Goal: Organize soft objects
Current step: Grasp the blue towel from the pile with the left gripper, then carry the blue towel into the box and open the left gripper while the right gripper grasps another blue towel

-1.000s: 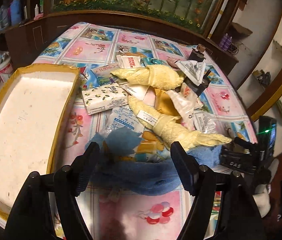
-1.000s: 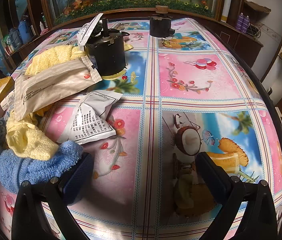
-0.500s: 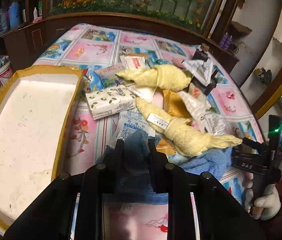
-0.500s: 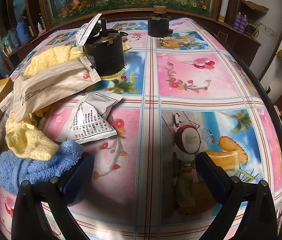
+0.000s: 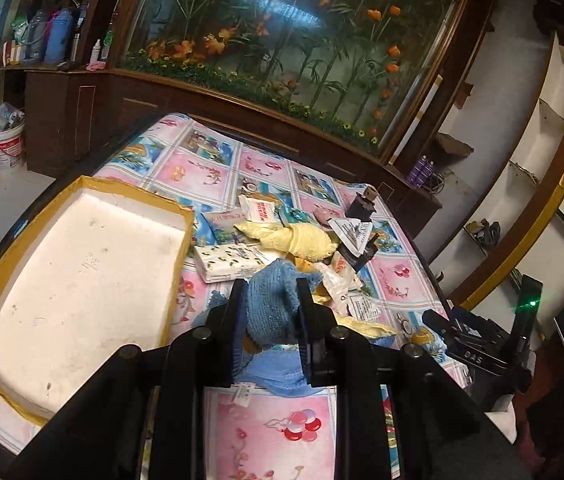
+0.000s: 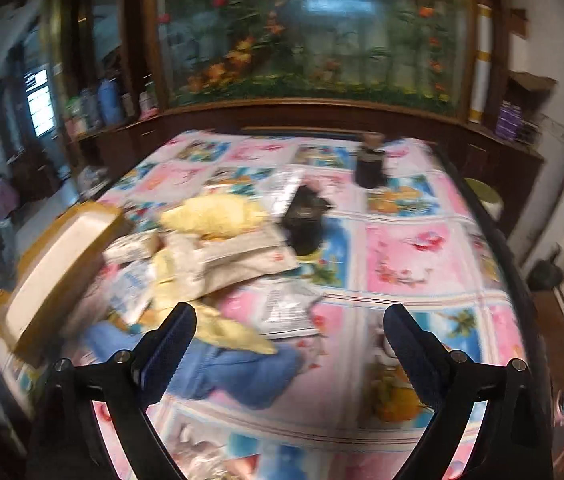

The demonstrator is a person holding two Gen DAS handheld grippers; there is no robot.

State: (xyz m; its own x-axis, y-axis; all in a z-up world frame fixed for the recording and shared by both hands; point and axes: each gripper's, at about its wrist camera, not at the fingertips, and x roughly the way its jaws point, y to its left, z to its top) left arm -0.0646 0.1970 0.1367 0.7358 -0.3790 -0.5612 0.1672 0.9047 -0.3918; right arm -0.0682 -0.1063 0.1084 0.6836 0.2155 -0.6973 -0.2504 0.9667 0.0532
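- Left tool (image 5: 270, 300) is clamped on one blue towel (image 5: 272, 308), a bunched fold pinched between its two fingers and raised, the rest of the cloth trailing down to the tabletop (image 5: 274, 436) beneath.
- Right tool (image 6: 289, 336) hangs with its two fingers spread wide, nothing between them; that view is blurred.
- In the right view the blue towel (image 6: 238, 372) lies spread near the tabletop's (image 6: 405, 248) front edge, just beyond the left-hand finger.
- One shallow box (image 5: 78, 280), white inside with a yellow rim, sits at the left of the tabletop, with nothing in it.
- Yellow towels: two that I can count. One rolled yellow towel (image 5: 301, 240) sits in the middle of the pile; a second yellow towel (image 5: 365, 326) pokes out just right of the left tool, touching the blue one.
- One white tissue pack (image 5: 230, 262) with a small leafy print lies beside the box's far corner.
- Several white sachets (image 5: 341, 280) are scattered through the pile; too jumbled to count.
- Two dark objects (image 6: 369, 164) stand on the far half, one behind the other; I cannot tell what they are.
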